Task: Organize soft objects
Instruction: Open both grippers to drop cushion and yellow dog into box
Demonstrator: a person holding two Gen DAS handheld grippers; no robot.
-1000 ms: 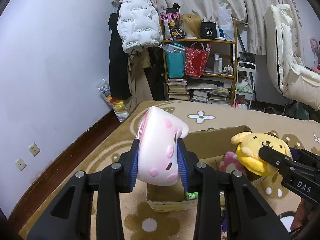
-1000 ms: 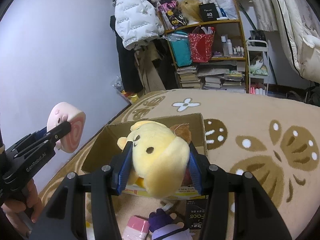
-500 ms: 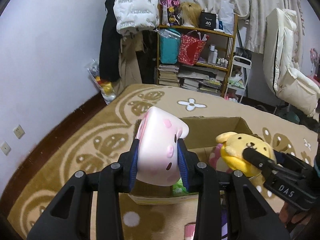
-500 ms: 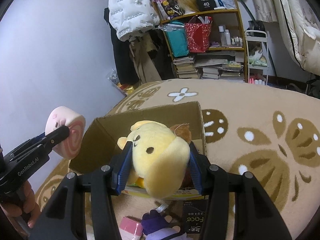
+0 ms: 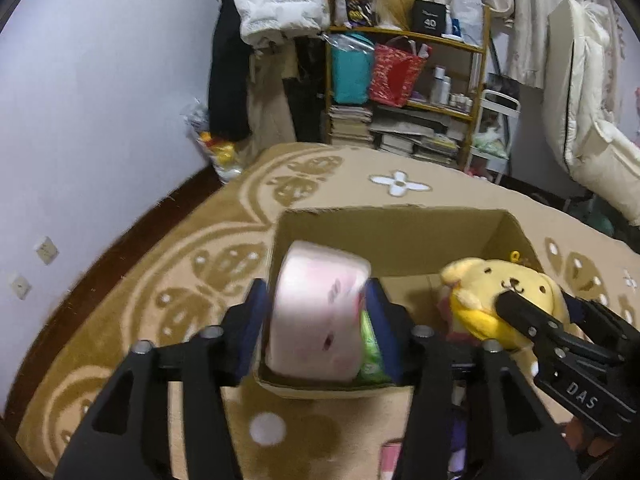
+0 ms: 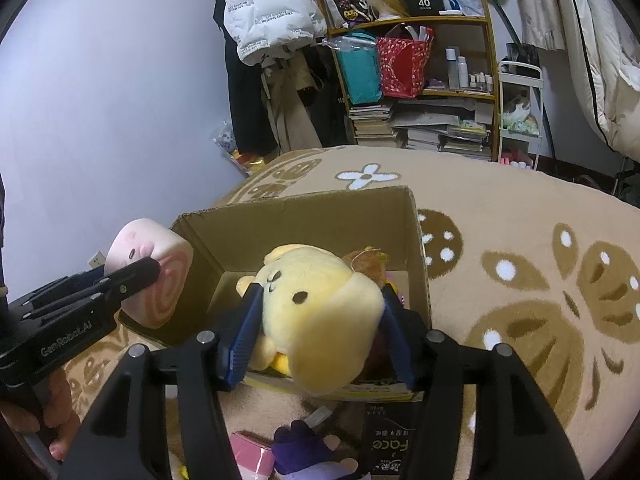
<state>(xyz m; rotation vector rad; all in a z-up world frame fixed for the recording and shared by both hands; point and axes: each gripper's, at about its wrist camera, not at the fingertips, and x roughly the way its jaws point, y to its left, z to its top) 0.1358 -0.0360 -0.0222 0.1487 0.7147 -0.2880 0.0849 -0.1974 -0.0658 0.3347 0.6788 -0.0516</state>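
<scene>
My left gripper (image 5: 316,320) is shut on a pink swirl-roll plush (image 5: 316,312) and holds it over the near left corner of an open cardboard box (image 5: 384,232). The same plush shows in the right wrist view (image 6: 150,276) at the box's left rim. My right gripper (image 6: 316,320) is shut on a yellow dog plush (image 6: 320,308) and holds it above the box (image 6: 304,224). The dog plush also shows in the left wrist view (image 5: 500,300). Pink and green soft things lie inside the box, mostly hidden.
The box stands on a tan carpet (image 6: 520,240) with brown flower shapes. A purple plush (image 6: 304,448), a pink item (image 6: 252,452) and a black packet (image 6: 392,440) lie on the carpet in front of the box. A cluttered shelf (image 5: 404,92) and hanging coats stand behind.
Both grippers have moved forward and down toward the box. The pink roll plush is now over the box's near left corner and the yellow dog is over the box's inside.
</scene>
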